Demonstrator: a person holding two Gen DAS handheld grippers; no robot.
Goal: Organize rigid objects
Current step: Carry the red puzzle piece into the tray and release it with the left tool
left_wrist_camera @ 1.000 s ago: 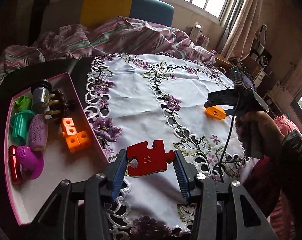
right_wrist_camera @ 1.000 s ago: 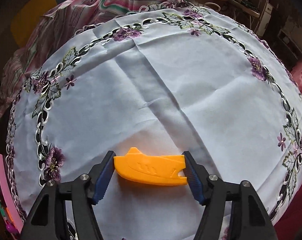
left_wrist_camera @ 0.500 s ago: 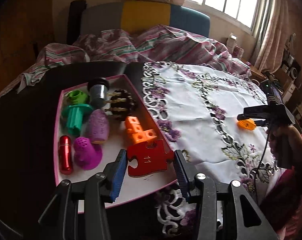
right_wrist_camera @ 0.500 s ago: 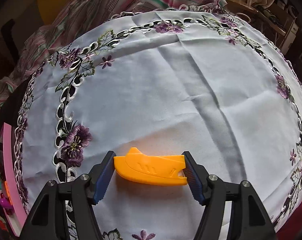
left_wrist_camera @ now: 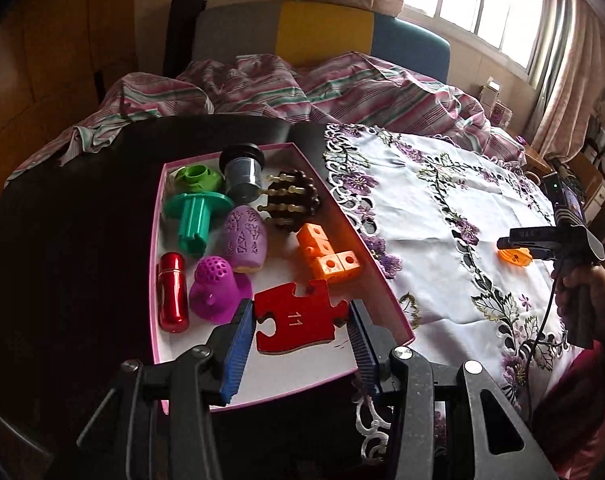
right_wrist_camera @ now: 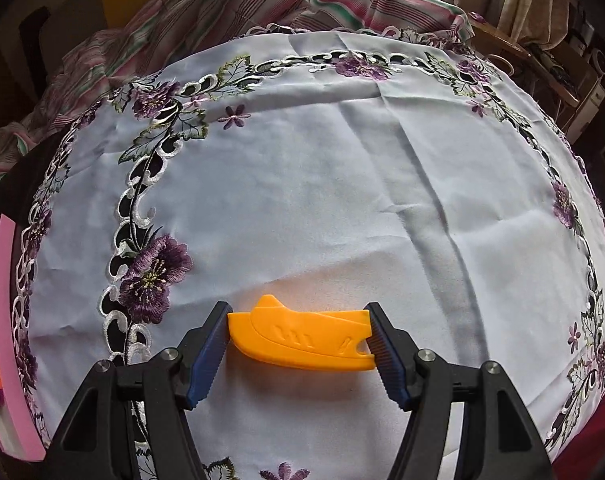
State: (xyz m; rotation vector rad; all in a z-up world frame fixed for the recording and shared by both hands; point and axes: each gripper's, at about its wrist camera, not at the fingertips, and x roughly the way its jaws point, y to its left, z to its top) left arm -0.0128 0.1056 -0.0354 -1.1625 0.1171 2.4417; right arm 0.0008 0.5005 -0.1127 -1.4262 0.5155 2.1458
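My left gripper (left_wrist_camera: 300, 326) is shut on a red puzzle piece (left_wrist_camera: 298, 318) marked 11 and holds it over the near end of a pink-rimmed white tray (left_wrist_camera: 386, 292). The tray holds orange cubes (left_wrist_camera: 328, 252), a purple egg shape (left_wrist_camera: 244, 238), a magenta cone (left_wrist_camera: 218, 290), a red cylinder (left_wrist_camera: 172, 292), a green spool (left_wrist_camera: 196, 218) and other toys. My right gripper (right_wrist_camera: 298, 340) is shut on an orange boat-shaped piece (right_wrist_camera: 302, 338) just above the white embroidered tablecloth (right_wrist_camera: 302, 184). That gripper also shows in the left wrist view (left_wrist_camera: 520, 250).
The tray's pink edge (right_wrist_camera: 6, 308) shows at the far left of the right wrist view. A striped blanket (left_wrist_camera: 302, 88) lies behind the table, with a chair and a window beyond. Shelves with clutter stand at the right.
My left gripper has carried the red puzzle piece left from the tablecloth to over the tray. My right gripper has shifted a little with the orange piece still in it.
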